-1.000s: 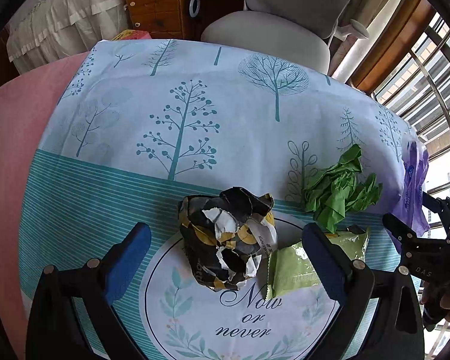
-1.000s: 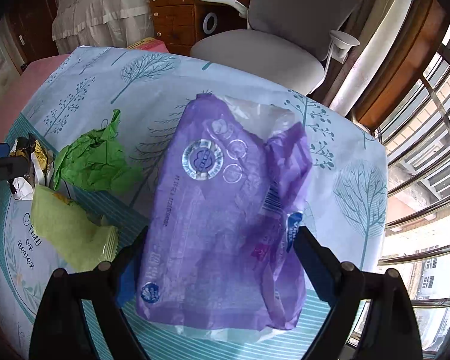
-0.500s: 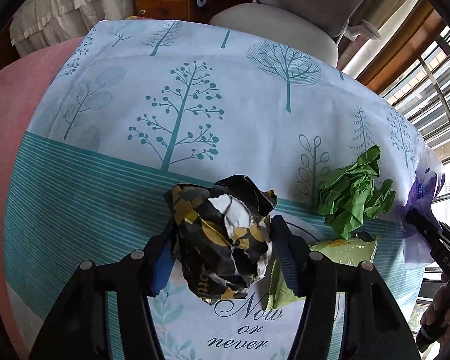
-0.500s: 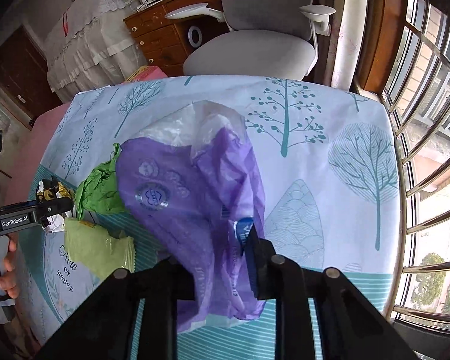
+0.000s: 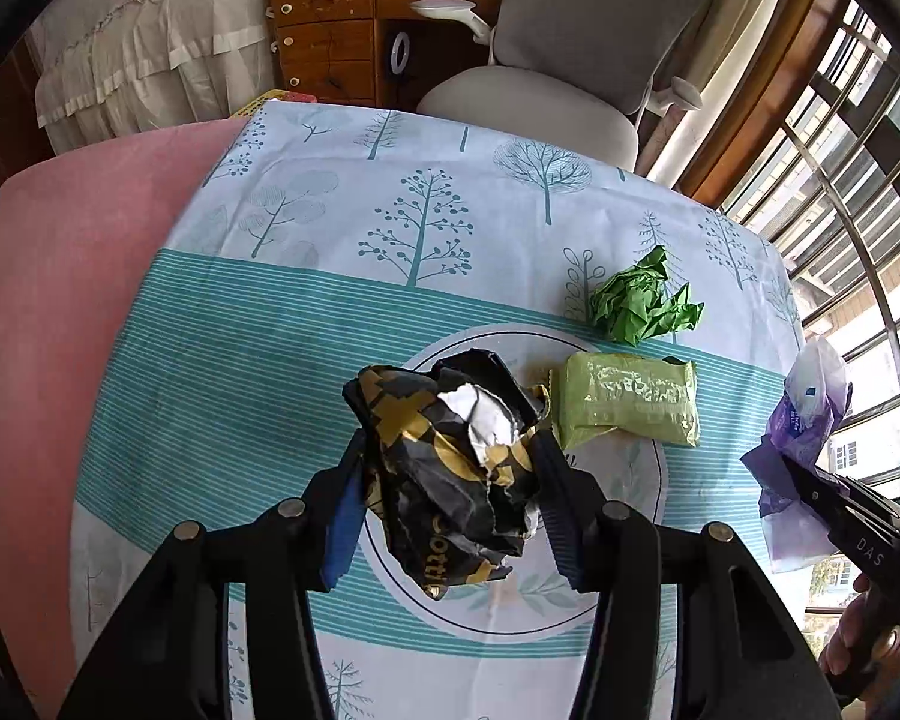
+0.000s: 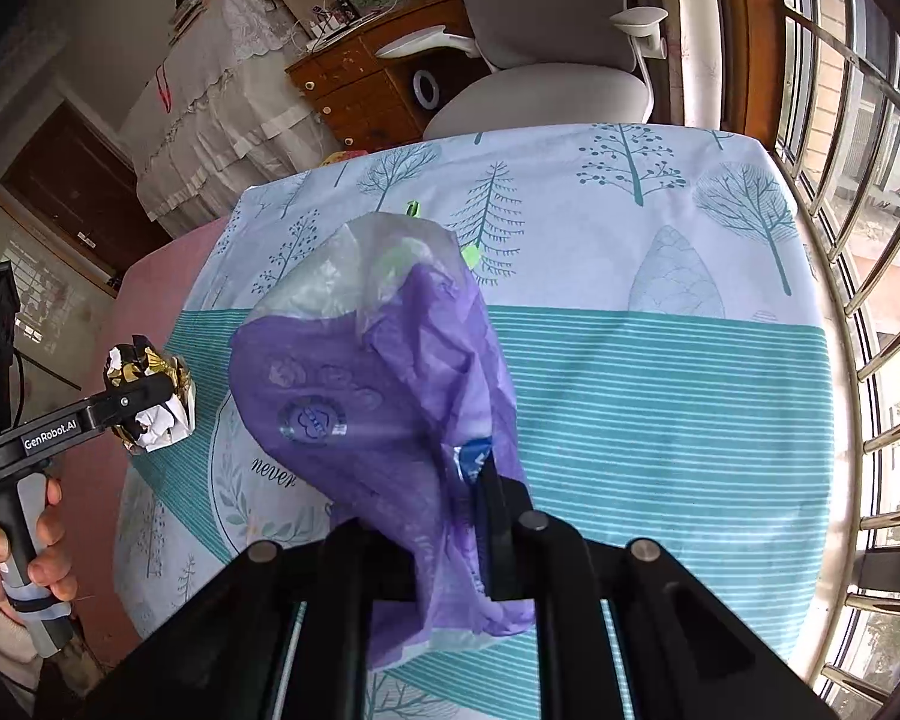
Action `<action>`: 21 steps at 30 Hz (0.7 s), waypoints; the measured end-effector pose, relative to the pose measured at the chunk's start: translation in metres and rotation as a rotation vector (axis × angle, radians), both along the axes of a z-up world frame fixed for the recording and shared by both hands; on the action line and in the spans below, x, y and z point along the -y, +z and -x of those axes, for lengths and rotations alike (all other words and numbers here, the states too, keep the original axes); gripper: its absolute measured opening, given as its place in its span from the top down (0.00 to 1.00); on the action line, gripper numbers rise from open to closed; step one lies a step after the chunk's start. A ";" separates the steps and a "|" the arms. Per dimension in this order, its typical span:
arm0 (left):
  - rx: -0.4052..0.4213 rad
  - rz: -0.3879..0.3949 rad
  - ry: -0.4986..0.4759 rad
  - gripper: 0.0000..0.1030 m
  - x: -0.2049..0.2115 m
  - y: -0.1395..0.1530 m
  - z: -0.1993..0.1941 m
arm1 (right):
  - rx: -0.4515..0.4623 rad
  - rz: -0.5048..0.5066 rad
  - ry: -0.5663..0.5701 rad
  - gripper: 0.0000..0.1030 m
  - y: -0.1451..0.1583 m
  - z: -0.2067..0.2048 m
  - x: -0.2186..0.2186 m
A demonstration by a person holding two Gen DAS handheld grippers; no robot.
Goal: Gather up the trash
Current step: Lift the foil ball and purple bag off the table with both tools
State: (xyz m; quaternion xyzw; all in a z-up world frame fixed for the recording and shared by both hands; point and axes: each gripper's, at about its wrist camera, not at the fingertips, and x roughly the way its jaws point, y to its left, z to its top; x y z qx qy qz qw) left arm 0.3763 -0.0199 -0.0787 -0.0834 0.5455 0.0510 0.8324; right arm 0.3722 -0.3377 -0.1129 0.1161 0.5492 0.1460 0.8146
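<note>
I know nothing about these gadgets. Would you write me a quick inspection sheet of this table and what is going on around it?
Surface: tree-print tablecloth over the table, pink cloth to its left.
Job's things: crumpled green paper and green packet lie on the cloth; black-and-gold paper wad and purple plastic bag are lifted.
Clutter: nothing seen.
Grippers: left gripper has just closed on the wad; right gripper has just closed on the bag.
Cables: wires on the wooden dresser.
Surroundings: grey office chair, barred window, a hand on the left handle.
</note>
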 end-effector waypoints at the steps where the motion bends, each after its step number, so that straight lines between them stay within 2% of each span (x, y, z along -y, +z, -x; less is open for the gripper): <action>1: 0.008 -0.003 -0.012 0.51 -0.001 0.006 0.013 | -0.006 -0.001 -0.003 0.89 0.003 0.010 -0.006; 6: 0.035 0.000 -0.070 0.51 -0.010 0.033 0.084 | -0.008 -0.011 -0.018 0.90 0.019 0.065 -0.038; 12: 0.093 0.001 -0.185 0.51 -0.023 0.059 0.177 | 0.000 -0.023 -0.075 0.90 0.037 0.155 -0.074; 21: 0.129 0.024 -0.369 0.51 -0.036 0.065 0.308 | -0.013 -0.031 -0.242 0.91 0.039 0.304 -0.123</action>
